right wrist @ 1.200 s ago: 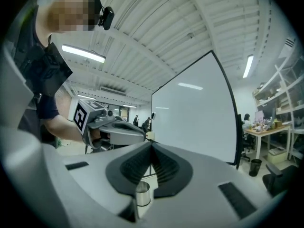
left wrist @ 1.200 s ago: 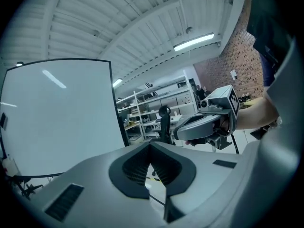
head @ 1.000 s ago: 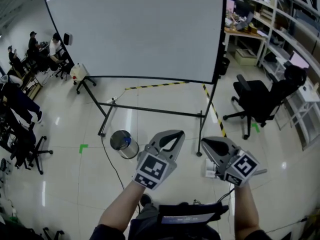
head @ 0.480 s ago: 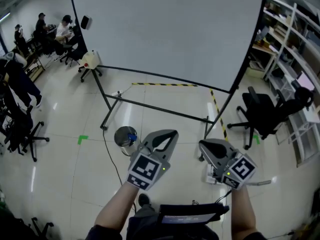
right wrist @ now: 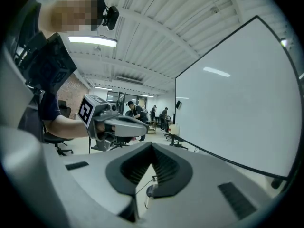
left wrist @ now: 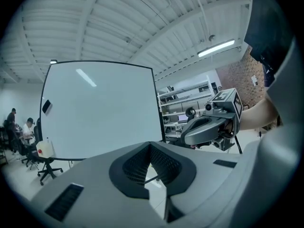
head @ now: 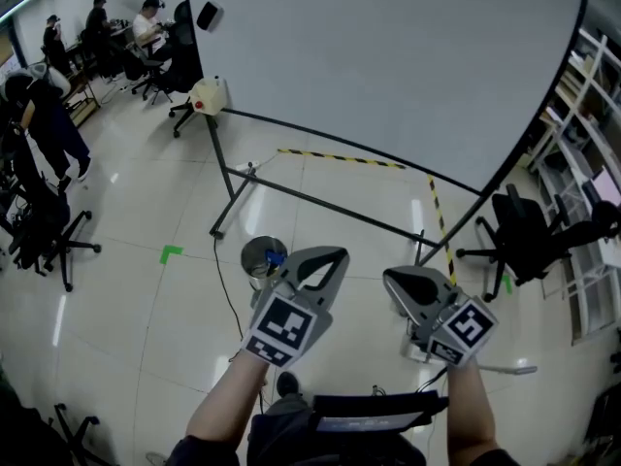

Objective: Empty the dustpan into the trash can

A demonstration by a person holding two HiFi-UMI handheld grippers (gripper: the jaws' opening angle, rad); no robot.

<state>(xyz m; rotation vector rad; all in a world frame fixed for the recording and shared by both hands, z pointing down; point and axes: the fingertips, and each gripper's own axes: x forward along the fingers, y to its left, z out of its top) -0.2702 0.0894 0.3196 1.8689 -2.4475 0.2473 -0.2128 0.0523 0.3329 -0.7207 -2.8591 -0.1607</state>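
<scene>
Fingers (left wrist: 135, 167) on the left gripper (left wrist: 150, 146) are clamped tight together with nothing between them, and the right gripper (right wrist: 152, 147) tells the same story, ribbed pads meeting on empty air. Both are held out level, side by side ahead of the person's waist, pointing across the shiny floor (head: 146, 309) toward the big whiteboard (head: 388, 76) on its black stand. To my eye that's a carrying posture, tools borne along with no load, not a reach for anything. Now, the trash can (head: 260, 256): a small round metal bin upright on the floor, something blue at its rim. In the head view it shows just left of the left gripper's tips, partly hidden behind them, clear of both sets of pads. The dustpan? No view shows it, so whether it's been tipped and set aside or waits out of frame, I can't say; closed, empty grippers near the bin would suit either. One pale object (head: 411, 343) lies on the floor under the right gripper, too covered to name
</scene>
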